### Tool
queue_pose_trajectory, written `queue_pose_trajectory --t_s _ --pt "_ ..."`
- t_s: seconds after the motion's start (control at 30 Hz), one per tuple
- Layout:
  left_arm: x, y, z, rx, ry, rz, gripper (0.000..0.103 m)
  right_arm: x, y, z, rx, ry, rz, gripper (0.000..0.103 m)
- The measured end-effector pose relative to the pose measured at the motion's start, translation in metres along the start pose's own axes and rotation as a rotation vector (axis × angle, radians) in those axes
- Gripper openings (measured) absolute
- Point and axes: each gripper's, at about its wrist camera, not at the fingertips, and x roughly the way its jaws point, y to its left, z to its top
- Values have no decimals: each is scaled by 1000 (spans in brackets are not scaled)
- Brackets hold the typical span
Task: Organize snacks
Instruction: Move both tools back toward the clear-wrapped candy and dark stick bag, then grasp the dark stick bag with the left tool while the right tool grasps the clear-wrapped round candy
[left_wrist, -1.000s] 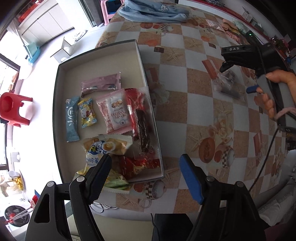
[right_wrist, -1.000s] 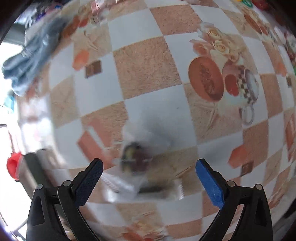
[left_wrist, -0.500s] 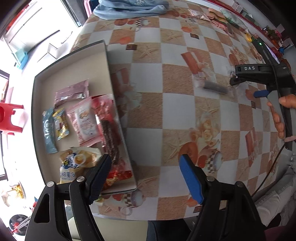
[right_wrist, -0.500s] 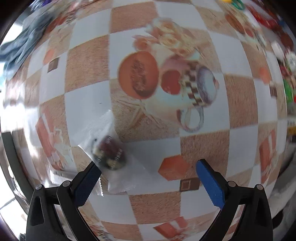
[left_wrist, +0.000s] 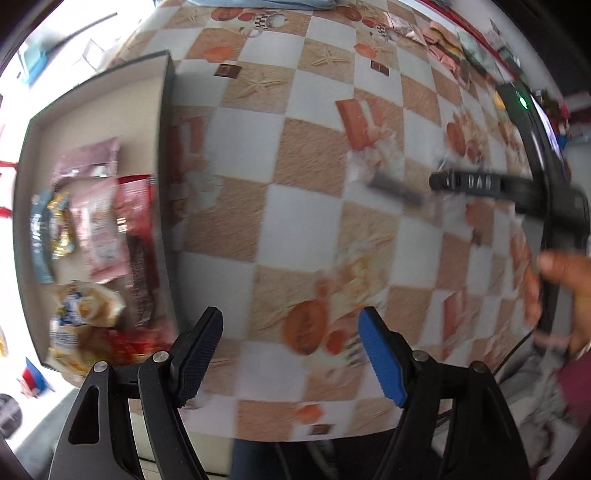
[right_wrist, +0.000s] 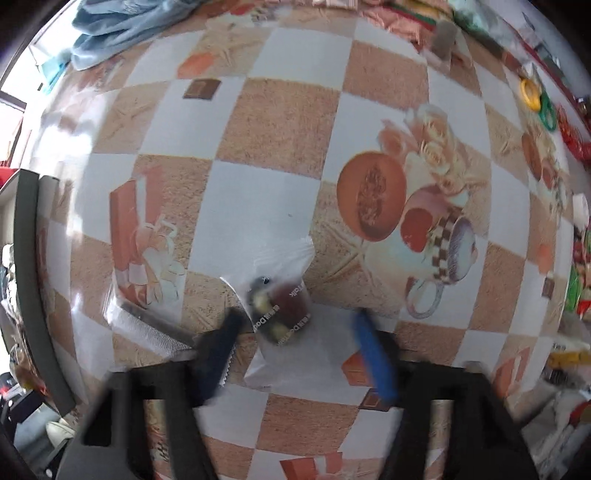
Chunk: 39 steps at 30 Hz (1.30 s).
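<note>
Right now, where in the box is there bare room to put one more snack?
The box is bare in its far part, between the far wall and the pink packet. The near part is crowded: packets overlap there, and a red packet lies against the right wall.

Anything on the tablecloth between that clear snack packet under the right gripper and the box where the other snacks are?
Nothing visible. Between the clear snack packet and the box the left wrist view shows only bare tablecloth.
</note>
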Motion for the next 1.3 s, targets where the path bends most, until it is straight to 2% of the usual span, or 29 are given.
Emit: queue_pose_trajectory --t_s 0.03,0.13,0.2,0.3,0.47,0.57,0.67,0.7,0.77,0.83,0.93,1.17,1.2,1.27,1.3 --pt "2 -5 5 -22 5 -23 79 -3 11 -7 -9 1 1 32" --pt "8 -19 19 -76 17 -75 79 -7 9 -13 -27 8 33 31" --pt "12 -28 28 -106 20 -91 79 -13 -6 -35 -6 15 55 31" --pt "22 -41 46 -166 19 -87 79 -18 -28 -63 31 27 82 31" --pt "45 -47 70 -359 11 -86 79 -21 -43 -99 66 38 100 32" --pt "57 -52 79 -395 22 -64 79 -19 -50 -115 96 40 115 32" --pt "72 -63 84 -343 59 58 79 -17 -57 -122 109 43 126 32" --pt "75 -65 84 -301 75 72 79 -17 -60 -124 112 44 128 32" --pt "76 -67 79 -202 67 159 80 -17 -63 -128 118 45 131 32" --pt "73 -65 74 -113 41 180 81 -10 -84 -134 125 49 135 32" --pt "70 -56 65 -7 12 190 82 -7 -81 -144 125 45 135 32" --pt "66 -50 59 55 -10 201 82 -17 -73 -152 120 39 125 32" --pt "69 -60 59 60 -12 203 82 -19 -70 -158 121 38 126 32" --pt "68 -67 59 81 -21 205 82 -20 -78 -147 116 39 122 32" --pt "71 -84 66 95 -26 210 82 -21 -77 -148 115 39 118 32"
